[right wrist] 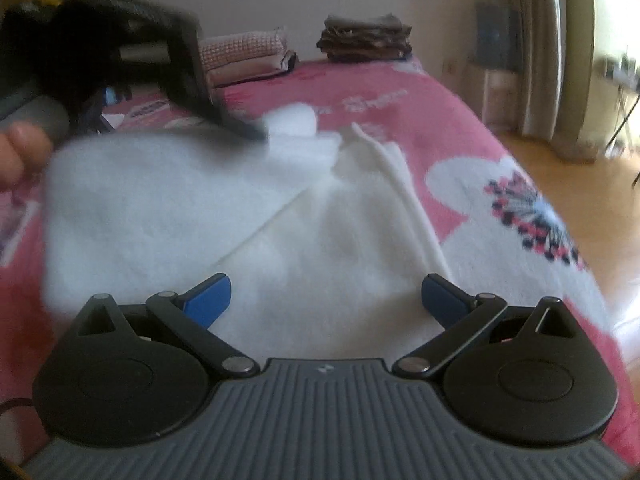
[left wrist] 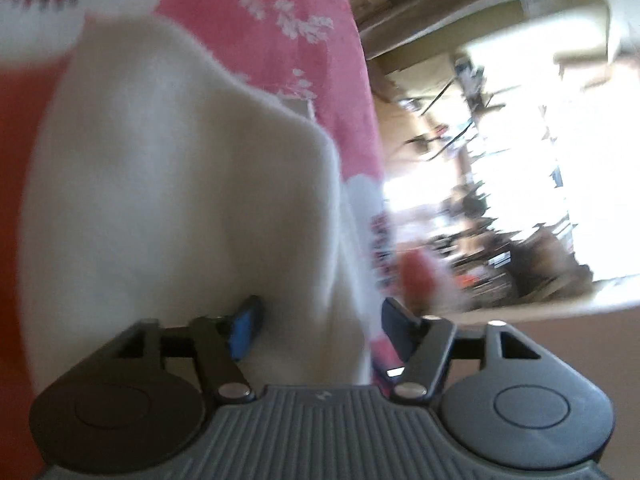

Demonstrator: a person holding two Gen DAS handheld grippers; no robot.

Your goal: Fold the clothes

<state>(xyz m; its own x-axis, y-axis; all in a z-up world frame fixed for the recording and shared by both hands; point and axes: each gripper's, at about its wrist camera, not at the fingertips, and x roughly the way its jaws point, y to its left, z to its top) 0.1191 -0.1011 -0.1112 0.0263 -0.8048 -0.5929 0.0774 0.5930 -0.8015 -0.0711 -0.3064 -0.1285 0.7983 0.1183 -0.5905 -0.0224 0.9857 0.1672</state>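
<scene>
Lying flat on pink blanket [right wrist: 460, 120], white garment [right wrist: 280, 220], long axis running away, both hand-held grippers spread, empty.

white garment [right wrist: 200, 216], pink patterned blanket [right wrist: 420, 96]

We see white garment [right wrist: 248, 216]: soft matt fleecy cloth. Pink bedspread [right wrist: 400, 96]: plush matt fabric, printed. We note right gripper [right wrist: 326, 300]: matt black plastic, ribbed grey body, blue pads, shiny metal pivots. Floor [right wrist: 552, 160]: glossy wood.
</scene>
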